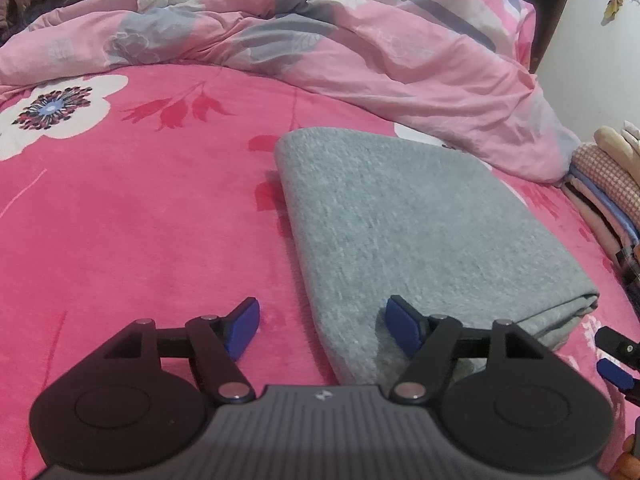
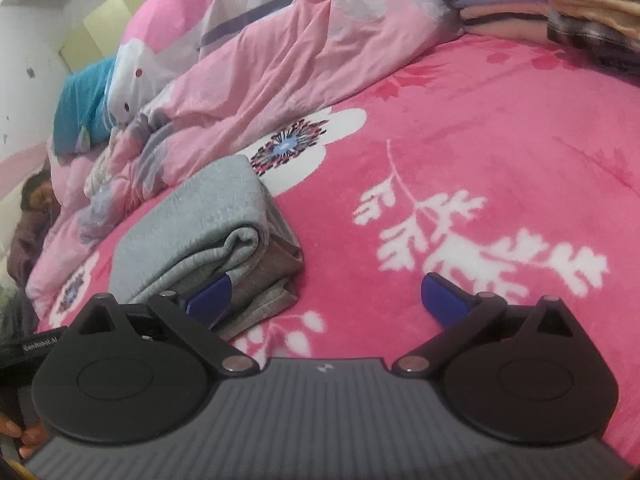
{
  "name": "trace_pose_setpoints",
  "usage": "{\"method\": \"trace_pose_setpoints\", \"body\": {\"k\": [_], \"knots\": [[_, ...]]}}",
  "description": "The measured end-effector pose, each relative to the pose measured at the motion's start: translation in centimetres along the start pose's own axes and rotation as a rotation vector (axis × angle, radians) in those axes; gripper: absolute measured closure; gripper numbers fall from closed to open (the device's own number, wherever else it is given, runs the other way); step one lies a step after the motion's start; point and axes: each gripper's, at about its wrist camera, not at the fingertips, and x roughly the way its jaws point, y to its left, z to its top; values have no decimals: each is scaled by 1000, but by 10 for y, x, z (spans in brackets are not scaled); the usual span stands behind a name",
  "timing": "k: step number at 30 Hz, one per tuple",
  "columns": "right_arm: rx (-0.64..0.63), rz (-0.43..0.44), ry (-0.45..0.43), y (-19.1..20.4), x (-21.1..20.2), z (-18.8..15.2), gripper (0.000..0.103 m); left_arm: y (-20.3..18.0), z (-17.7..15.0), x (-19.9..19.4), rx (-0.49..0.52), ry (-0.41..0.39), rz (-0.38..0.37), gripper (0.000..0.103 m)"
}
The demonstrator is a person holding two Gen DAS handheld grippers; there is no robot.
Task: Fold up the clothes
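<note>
On pink floral blanket (image 1: 120, 220), rumpled duvet (image 1: 360, 48)

Black gripper (image 1: 322, 326), blue pads (image 1: 242, 328), ribbed grey body.

Readable text: one label only

A black strap (image 2: 34, 350) at the left edge of the right wrist view bears small white lettering, apparently "GenRobot.AI"; its last letters are unclear.
</note>
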Motion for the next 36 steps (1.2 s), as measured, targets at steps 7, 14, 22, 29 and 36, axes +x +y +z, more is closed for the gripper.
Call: {"method": "trace_pose_setpoints", "body": {"k": [7, 14, 22, 29, 36], "knots": [[-24, -16, 6, 2, 3, -2, 1, -2, 0, 1, 4, 0, 10, 30], [-40, -29, 9, 4, 5, -3, 1, -2, 0, 1, 4, 0, 16, 29], [-86, -37, 12, 7, 6, -7, 1, -3, 0, 1, 8, 1, 23, 28], [-78, -32, 12, 6, 5, -7, 1, -3, 0, 1, 9, 1, 26, 28], [-104, -48, 15, 9, 7, -8, 1, -2, 0, 1, 10, 0, 28, 27]]}}
